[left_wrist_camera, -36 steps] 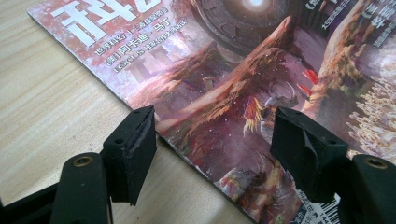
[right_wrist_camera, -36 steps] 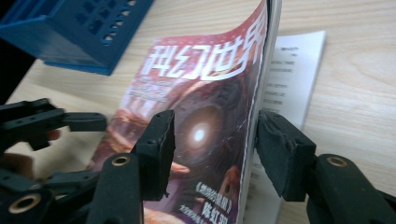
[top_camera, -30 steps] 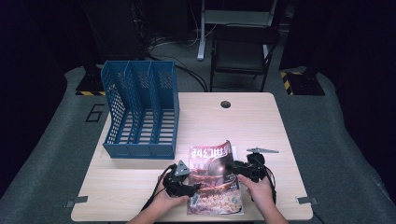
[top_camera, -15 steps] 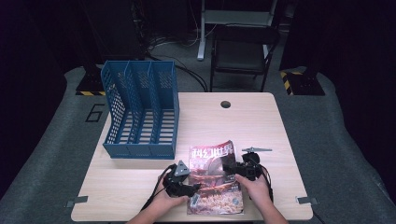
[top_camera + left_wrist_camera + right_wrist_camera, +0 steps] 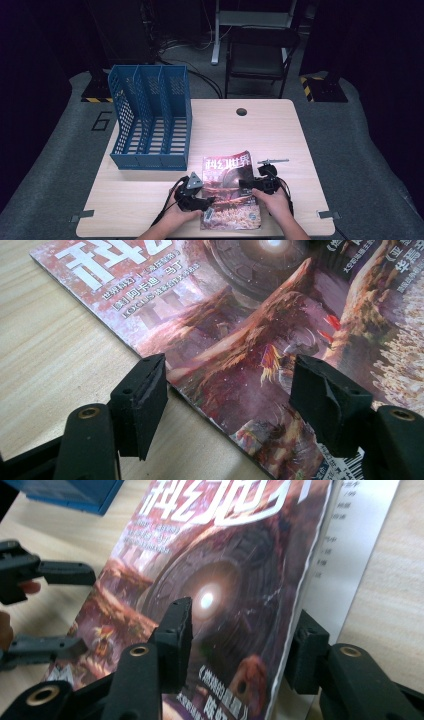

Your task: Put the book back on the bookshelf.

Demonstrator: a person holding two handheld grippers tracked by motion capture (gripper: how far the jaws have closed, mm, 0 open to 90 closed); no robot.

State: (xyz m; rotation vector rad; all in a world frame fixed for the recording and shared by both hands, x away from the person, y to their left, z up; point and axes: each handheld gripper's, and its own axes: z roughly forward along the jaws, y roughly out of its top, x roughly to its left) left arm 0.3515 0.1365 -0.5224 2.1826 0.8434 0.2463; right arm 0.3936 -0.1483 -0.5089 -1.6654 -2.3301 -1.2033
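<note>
On the wooden table [image 5: 150, 195], a magazine [image 5: 227, 187] beside a blue file rack [image 5: 150, 117].

One tabletop [image 5: 280, 130], centre of frame. One blue file rack [image 5: 150, 117], upper left, with three compartments. One magazine [image 5: 229, 192], lower centre. Two claws: left claw [image 5: 206, 204] and right claw [image 5: 246, 184], lower centre, each with two black jaws. One chair [image 5: 260, 55], top centre.

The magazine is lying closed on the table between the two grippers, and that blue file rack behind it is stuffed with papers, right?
Not quite. The magazine lies between the grippers as you say, but the blue file rack is empty: the high view shows bare slots.
</note>
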